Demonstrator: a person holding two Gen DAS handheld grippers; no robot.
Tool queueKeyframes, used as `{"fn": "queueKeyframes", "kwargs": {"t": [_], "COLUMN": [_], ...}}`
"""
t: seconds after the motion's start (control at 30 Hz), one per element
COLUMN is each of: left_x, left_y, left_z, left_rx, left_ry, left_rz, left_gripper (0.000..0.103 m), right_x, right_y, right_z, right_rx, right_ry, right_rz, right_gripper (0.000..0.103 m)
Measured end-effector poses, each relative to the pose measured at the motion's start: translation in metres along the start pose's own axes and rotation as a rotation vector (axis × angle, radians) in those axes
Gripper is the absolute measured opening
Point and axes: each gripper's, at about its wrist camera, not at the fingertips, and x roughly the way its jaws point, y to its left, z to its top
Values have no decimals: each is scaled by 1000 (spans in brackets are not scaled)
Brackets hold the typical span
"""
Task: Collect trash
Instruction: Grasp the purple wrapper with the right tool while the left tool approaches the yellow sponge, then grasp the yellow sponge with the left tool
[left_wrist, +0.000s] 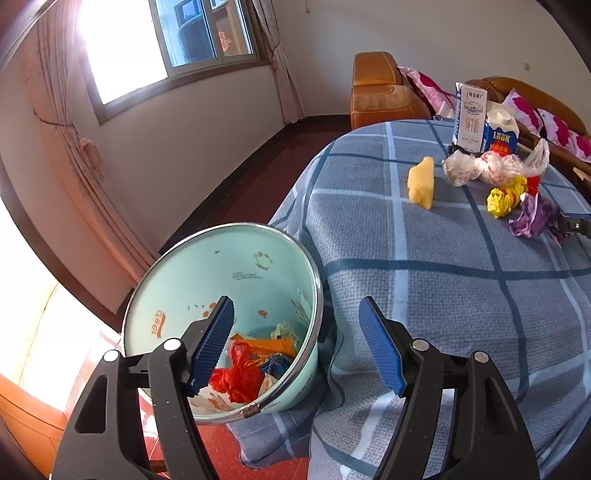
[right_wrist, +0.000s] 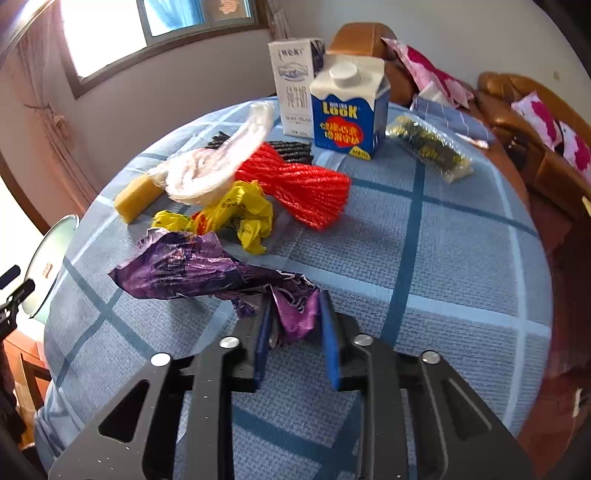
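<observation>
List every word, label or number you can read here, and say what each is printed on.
"LOOK": blue carton.
"deer", seen upside down: inner wall of the mint bin.
Chinese characters and small print: white carton, too blurred to read reliably.
Small print line inside the bin: too small.
Print on yellow wrapper: unreadable.

The blue carton (right_wrist: 347, 110) reads "LOOK"; the mint bin (left_wrist: 221, 280) wall bears "deer", seen mirrored.

Left hand-held gripper (left_wrist: 297, 347) open above bin (left_wrist: 221, 317) rim.
</observation>
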Motion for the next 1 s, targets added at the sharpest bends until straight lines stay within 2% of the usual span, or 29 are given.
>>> {"fn": "queueKeyframes", "kwargs": {"t": [0.23,0.37,0.57,0.67,0.87,0.93,0.97,1.0], "left_x": [-7,-6,9,21,67,80,86,91], "left_y": [-15,-31,-68,-85,-112,-119,-122,-124], "left_z": [20,33,58,72,97,102,104,105], "left_rx": [11,25,57,63,67,71,76,79], "left_ry": [-37,-56,-68,-71,-6,13,23,37], "left_rz": [-27,-48,-86,-96,-117,-119,-120,-125], "left_gripper": [69,69,69,68,46,45,39,26], "right_x": [-36,-64,-86,-83,-74,-72,-71,-70], "right_y": [-3,-12,-64,-85,-101,-104,-106,-106], "right_z": [-6,-6,2,7,20,25,29,31], "right_rx": [16,43,171,224,257,262,264,264], "right_ry": [-77,-133,-211,-224,-246,-250,-253,-256], "right_rz": [42,35,-98,-128,-126,-124,-123,-123], "right_gripper": [18,18,18,18,18,18,18,18]}}
